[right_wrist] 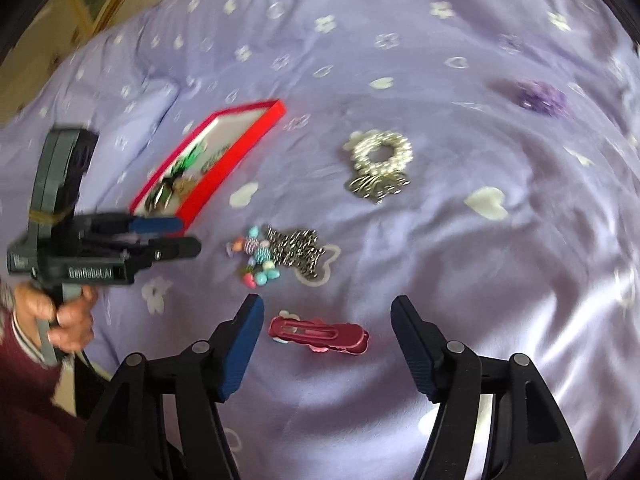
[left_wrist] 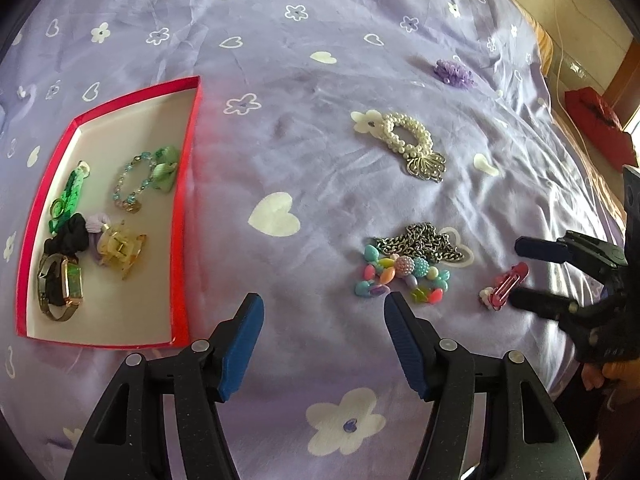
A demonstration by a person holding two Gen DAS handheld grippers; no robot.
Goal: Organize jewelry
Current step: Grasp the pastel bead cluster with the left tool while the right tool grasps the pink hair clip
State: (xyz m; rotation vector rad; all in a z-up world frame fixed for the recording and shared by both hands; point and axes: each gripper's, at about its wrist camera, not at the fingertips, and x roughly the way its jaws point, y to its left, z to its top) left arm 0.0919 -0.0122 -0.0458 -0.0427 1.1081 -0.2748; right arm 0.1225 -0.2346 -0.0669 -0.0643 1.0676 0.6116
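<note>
A red-rimmed box [left_wrist: 188, 184] with a white floor lies on the purple bedspread at left and holds a watch [left_wrist: 60, 286], scrunchies, a claw clip and a bead bracelet [left_wrist: 130, 184]. My left gripper [left_wrist: 324, 300] is open and empty, between the box and a colourful bead bracelet [left_wrist: 400, 278]. My right gripper [right_wrist: 326, 304] is open around a pink hair clip [right_wrist: 320, 334], which lies on the bedspread between its fingers; the clip also shows in the left wrist view [left_wrist: 506, 286]. A silver chain [left_wrist: 424, 240] and a pearl scrunchie [left_wrist: 408, 136] lie beyond.
A purple flower hair tie [left_wrist: 454, 72] lies far back on the bedspread. The bed's right edge drops to a floor with a red bag [left_wrist: 600, 120]. In the right wrist view the left gripper [right_wrist: 160, 240] and the hand holding it are at left.
</note>
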